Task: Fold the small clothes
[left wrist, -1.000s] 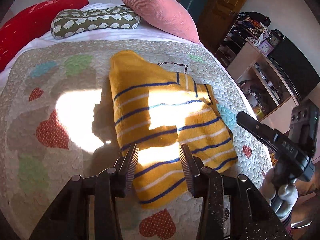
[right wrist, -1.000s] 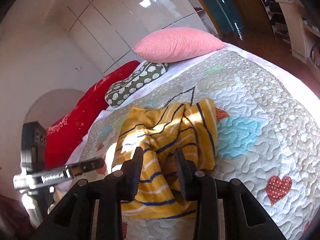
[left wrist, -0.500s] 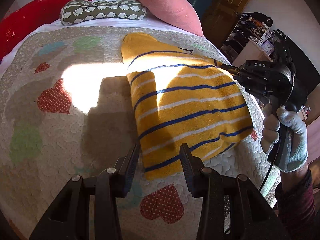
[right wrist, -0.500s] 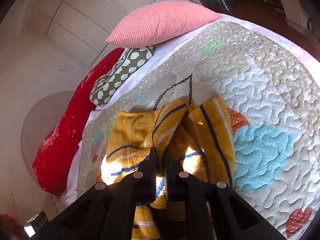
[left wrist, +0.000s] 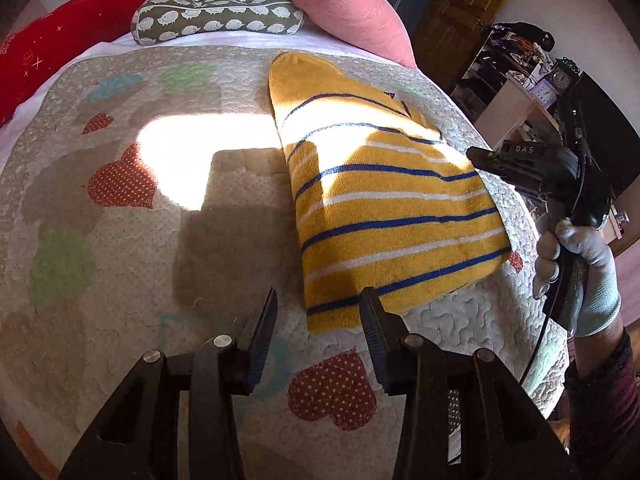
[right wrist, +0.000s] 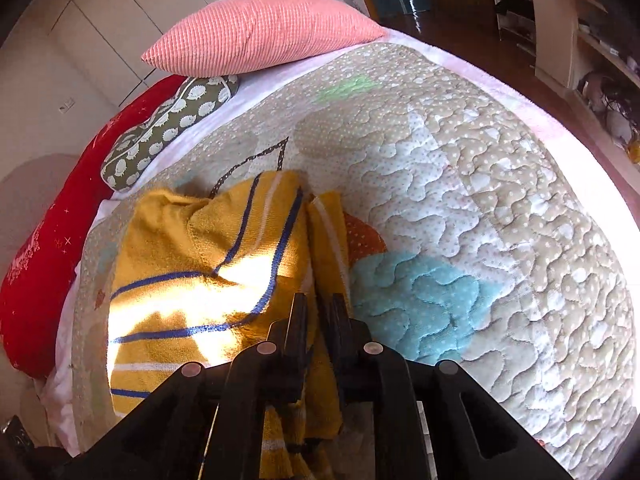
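Change: since a second ago the yellow terry garment with blue and white stripes (left wrist: 384, 208) went from rumpled to a smooth folded slab, and the right gripper (right wrist: 318, 312) closed from spread to pinching.
Garment: lies on the quilted heart-patch bedspread (left wrist: 132, 240), short of the pink ribbed pillow (left wrist: 344, 4).
Right gripper: jaws pressed together on a raised fold at the garment's right edge; from the left wrist view its tips (left wrist: 476, 156) seem to touch the cloth, though glare blurs this.
Left gripper: (left wrist: 318, 320) spread, holding nothing, just off the garment's near edge.
Beyond garment: green hedgehog-print bolster (left wrist: 216, 20) and red cushion (left wrist: 72, 32) beside the pink pillow.
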The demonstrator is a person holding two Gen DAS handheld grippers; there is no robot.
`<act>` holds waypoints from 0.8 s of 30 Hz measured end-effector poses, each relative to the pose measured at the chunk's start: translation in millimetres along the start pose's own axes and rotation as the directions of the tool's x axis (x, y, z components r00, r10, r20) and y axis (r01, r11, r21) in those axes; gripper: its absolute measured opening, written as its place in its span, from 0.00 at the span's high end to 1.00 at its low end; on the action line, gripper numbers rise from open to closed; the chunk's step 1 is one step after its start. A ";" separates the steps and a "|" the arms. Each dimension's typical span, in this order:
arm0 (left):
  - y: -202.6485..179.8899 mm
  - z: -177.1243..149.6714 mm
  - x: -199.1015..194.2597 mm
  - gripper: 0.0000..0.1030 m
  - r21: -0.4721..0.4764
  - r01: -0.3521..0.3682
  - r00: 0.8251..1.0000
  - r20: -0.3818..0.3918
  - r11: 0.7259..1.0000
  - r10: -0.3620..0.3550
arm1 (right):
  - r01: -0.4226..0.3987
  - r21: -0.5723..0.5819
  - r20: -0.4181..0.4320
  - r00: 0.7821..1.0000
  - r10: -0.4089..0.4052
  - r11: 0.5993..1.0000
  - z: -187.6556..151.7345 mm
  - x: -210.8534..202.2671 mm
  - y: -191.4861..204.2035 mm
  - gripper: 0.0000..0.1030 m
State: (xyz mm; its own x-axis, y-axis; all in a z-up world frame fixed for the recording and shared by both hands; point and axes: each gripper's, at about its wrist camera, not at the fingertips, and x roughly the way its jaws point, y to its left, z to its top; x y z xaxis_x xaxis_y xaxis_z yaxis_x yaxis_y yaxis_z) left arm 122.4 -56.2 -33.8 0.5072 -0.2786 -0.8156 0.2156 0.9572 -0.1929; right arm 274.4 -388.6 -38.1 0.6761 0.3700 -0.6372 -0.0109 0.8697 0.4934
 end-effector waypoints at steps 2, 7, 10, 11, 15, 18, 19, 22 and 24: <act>2.0 -6.1 -7.6 0.60 -0.007 -0.021 1.000 0.009 1.000 0.021 | -0.062 0.004 0.060 0.996 0.061 0.998 3.0 -25.7 8.6 0.88; 8.9 -26.3 -25.8 0.60 -0.052 -0.047 0.998 0.028 0.998 0.048 | -0.250 -0.052 0.041 0.967 0.252 0.967 7.3 -42.8 55.1 0.88; 11.5 -41.8 -37.1 0.59 -0.067 -0.058 0.997 0.042 0.996 0.061 | -0.355 -0.032 -0.028 0.935 0.354 0.934 2.7 -18.8 83.5 0.88; 12.4 -46.4 -40.6 0.57 -0.071 -0.065 0.996 0.048 0.995 0.069 | -0.390 -0.013 -0.054 0.920 0.389 0.921 0.7 -8.2 90.1 0.88; 19.4 -59.5 -49.1 0.52 -0.069 -0.096 0.993 0.065 0.993 0.100 | -0.482 0.157 -0.132 0.855 0.502 0.862 -15.2 44.8 90.4 0.78; 28.9 -63.2 -54.6 0.52 -0.075 -0.129 0.987 0.087 0.989 0.136 | -0.379 0.246 -0.195 0.882 0.429 0.892 -28.1 80.3 73.7 0.80; 33.1 -64.0 -56.4 0.52 -0.080 -0.134 0.986 0.093 0.988 0.141 | -0.392 0.273 -0.171 0.879 0.445 0.879 -29.6 77.0 69.8 0.85; 42.1 -65.2 -58.7 0.51 -0.099 -0.127 0.986 0.094 0.987 0.137 | -0.412 0.217 -0.136 0.885 0.445 0.885 -29.4 51.2 80.3 0.81; 46.5 -64.9 -59.1 0.51 -0.121 -0.098 0.991 0.080 0.988 0.108 | -0.470 0.203 -0.131 0.856 0.500 0.859 -34.5 41.0 87.7 0.79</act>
State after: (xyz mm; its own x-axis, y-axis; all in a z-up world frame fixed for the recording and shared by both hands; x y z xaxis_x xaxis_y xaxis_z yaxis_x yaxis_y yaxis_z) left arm 48.3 9.8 -30.0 0.5924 -0.1792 -0.7855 0.0621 0.9822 -0.1772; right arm 275.7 -285.8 -41.4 0.4769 0.7942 -0.3765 -0.1778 0.5067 0.8436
